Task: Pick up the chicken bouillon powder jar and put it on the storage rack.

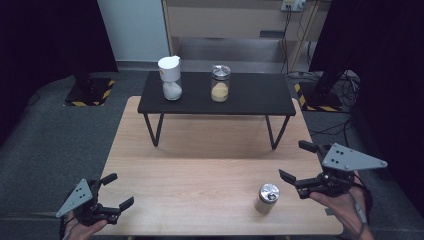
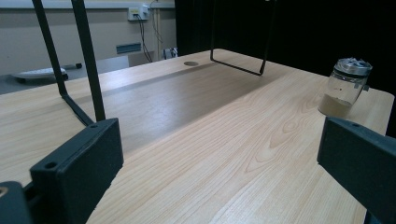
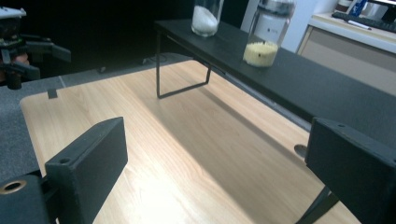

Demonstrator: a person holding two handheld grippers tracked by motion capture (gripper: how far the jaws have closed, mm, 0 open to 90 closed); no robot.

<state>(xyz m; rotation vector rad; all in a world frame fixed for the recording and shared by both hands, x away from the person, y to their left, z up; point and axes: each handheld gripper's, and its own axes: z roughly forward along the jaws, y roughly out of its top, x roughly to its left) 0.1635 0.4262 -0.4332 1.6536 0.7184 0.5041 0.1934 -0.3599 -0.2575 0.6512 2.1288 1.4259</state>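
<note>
Both sets of jaws spread wide, nothing between them. Right gripper point(image 1: 294, 162) hangs just right of the metal-lidded glass jar point(image 1: 266, 198) on the wooden table point(image 1: 200, 165)'s near edge; left gripper point(image 1: 118, 190) at near-left corner, well apart.

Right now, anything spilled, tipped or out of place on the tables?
Nothing stands out. The small jar stands upright on the wooden table, near the open right gripper. Two jars stand upright on the black shelf, lids on, no spill visible.
</note>
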